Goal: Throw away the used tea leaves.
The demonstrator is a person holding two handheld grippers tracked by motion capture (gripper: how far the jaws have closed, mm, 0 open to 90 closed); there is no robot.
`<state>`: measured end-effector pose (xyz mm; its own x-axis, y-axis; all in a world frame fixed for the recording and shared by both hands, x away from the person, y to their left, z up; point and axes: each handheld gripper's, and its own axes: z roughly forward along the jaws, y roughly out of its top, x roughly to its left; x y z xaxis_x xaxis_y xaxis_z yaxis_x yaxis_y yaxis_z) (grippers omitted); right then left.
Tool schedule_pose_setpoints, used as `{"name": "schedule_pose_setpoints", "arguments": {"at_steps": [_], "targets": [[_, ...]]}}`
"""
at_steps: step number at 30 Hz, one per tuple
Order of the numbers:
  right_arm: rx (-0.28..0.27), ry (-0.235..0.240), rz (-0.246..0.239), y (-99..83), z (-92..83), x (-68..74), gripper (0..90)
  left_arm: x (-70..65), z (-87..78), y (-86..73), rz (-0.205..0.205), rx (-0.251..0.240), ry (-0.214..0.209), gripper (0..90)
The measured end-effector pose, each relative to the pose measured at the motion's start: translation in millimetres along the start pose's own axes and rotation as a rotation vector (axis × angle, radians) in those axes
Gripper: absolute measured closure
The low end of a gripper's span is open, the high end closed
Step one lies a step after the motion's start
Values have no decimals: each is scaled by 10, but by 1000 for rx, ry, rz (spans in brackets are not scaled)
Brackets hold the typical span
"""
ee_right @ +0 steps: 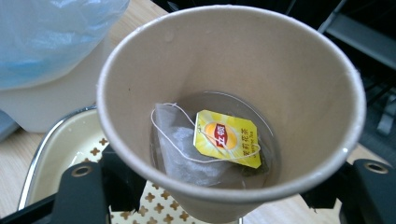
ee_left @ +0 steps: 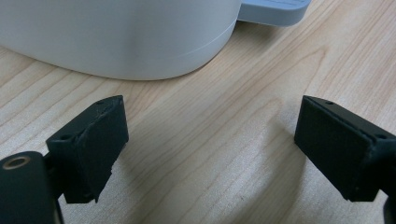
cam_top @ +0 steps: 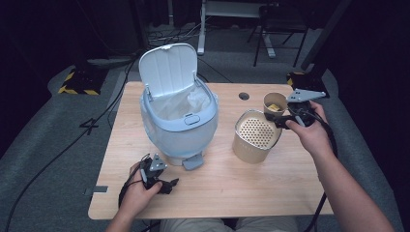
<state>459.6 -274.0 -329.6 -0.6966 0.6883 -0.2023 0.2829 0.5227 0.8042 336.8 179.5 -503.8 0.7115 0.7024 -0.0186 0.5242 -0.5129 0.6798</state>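
Right gripper view — paper cup (ee_right: 224, 60) clamped between black fingers (ee_right: 81, 189)

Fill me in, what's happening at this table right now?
A person works with a gripper in each hand. The right gripper clamps a paper cup and holds it over the perforated-top container; a used tea bag with a yellow tag lies in the cup. The left gripper rests open on the wooden table, holding nothing, near the foot of the pedal bin. The bin's lid is up and its liner bag shows.
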Motion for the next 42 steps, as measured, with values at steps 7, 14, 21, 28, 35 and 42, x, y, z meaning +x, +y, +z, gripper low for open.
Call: {"name": "schedule_pose_setpoints", "arguments": {"at_steps": [7,14,21,28,35,42], "targets": [[30,-86,-192,49,6,63,306,-15,0,-6,-10,-1,2,107],[111,-189,-440,69,56,142,307,-27,-24,-30,-13,-2,10,110],[167,-286,-632,27,84,177,307,-20,-31,-33,-2,0,10,110],[263,-391,-864,-24,120,252,307,-20,-31,-33,-2,0,10,110],[329,-479,-1028,-88,174,315,306,-20,-31,-33,-3,0,10,110],[355,-580,-1222,-118,208,403,305,-19,-29,-33,-9,-1,5,108]]}}
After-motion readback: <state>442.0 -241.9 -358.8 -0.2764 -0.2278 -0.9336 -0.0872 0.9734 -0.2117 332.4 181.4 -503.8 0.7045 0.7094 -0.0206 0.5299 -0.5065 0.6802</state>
